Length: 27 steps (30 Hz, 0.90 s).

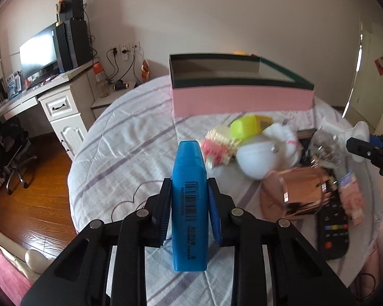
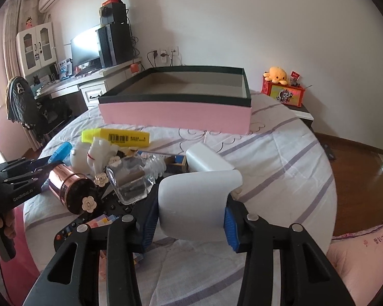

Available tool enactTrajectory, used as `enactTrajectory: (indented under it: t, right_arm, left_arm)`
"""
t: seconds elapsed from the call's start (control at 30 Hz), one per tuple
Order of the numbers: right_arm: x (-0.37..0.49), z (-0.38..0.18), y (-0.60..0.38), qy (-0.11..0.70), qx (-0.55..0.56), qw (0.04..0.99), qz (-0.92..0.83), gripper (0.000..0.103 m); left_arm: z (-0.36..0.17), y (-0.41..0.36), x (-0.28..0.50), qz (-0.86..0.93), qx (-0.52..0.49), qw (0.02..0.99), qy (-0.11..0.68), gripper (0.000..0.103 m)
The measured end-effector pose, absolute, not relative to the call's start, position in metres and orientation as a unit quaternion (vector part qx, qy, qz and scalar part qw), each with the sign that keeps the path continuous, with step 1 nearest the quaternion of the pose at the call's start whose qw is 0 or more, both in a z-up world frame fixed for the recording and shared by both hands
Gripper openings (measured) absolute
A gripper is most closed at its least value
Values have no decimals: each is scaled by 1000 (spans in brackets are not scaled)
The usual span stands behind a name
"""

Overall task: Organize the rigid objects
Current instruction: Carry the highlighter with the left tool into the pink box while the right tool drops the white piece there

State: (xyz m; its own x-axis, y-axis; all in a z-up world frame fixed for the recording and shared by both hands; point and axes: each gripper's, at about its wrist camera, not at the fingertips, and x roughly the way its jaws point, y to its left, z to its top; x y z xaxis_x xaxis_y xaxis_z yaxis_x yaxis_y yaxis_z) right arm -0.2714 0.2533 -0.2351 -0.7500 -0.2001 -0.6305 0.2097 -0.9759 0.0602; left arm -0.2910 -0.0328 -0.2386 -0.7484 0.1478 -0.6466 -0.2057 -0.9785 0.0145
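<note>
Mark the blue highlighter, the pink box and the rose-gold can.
blue highlighter [image 1: 189, 204], left wrist view, on its barcode face.
pink box [image 2: 176, 116], right wrist view, on its front wall.
rose-gold can [image 1: 301, 193], left wrist view, on its side.

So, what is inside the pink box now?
The pink box looks empty: only its bare grey inner walls and part of the floor show. The near wall hides the front of the floor, so something flat could lie there.

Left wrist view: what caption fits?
Left gripper holds a blue highlighter above the bed, pink box ahead.
</note>
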Motion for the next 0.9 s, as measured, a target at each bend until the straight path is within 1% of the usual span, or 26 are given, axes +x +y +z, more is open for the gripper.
enactTrajectory:
  t: [0.3,0.47,0.7,0.9]
  right_arm:
    - [-279,-213,254,13,313,121,-942,45]
    - [-292,-194,250,18,295,134,-946,45]
    - [-344,-162,236,29,273,153,-949,45]
    - [-416,-161,216,32,300,163,-939,45]
  left_arm:
    - [-201,-21,-291,944,-303,120,52,27]
    - [-177,-9,-310,947,-282,141,63,27]
    - [-152,11,-366,947,-272,158,59,27]
    - [-153,30,-432,936,-302,173,53,27]
